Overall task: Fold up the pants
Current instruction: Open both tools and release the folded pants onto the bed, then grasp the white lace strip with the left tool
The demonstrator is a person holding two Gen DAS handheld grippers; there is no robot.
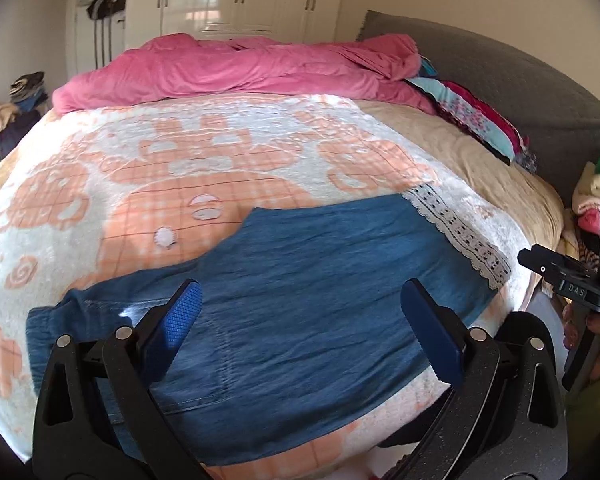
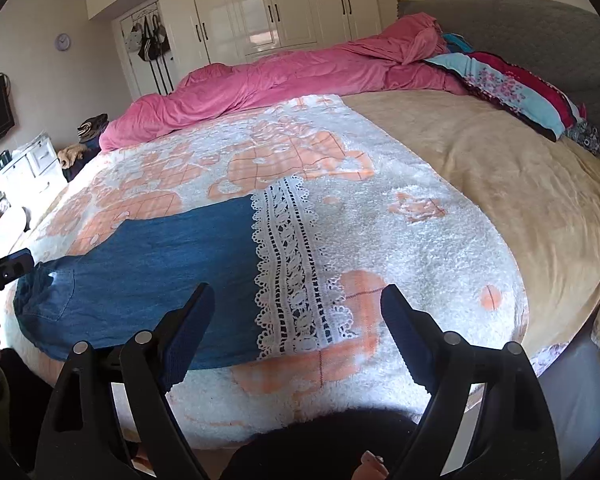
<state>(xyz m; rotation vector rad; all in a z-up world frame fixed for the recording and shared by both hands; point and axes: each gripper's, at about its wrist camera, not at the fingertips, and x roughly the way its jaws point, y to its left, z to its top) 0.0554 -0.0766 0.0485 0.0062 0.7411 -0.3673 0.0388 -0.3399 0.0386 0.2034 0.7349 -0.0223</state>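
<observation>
I had both tools hanging clear of the blue denim pants with the white lace hem, which lay flat on the peach-and-white fleece blanket, filling the lower middle of both views. The left gripper and right gripper stood with fingers wide apart, nothing between them. As I judged it, the next fold wanted both hem corners pinched evenly — lace carried over to the waistband at lower left, edges matched.

- I am looking into a home bedroom: a wide bed with a rumpled pink duvet.
- White wardrobes, hanging bags, a wall clock.
</observation>
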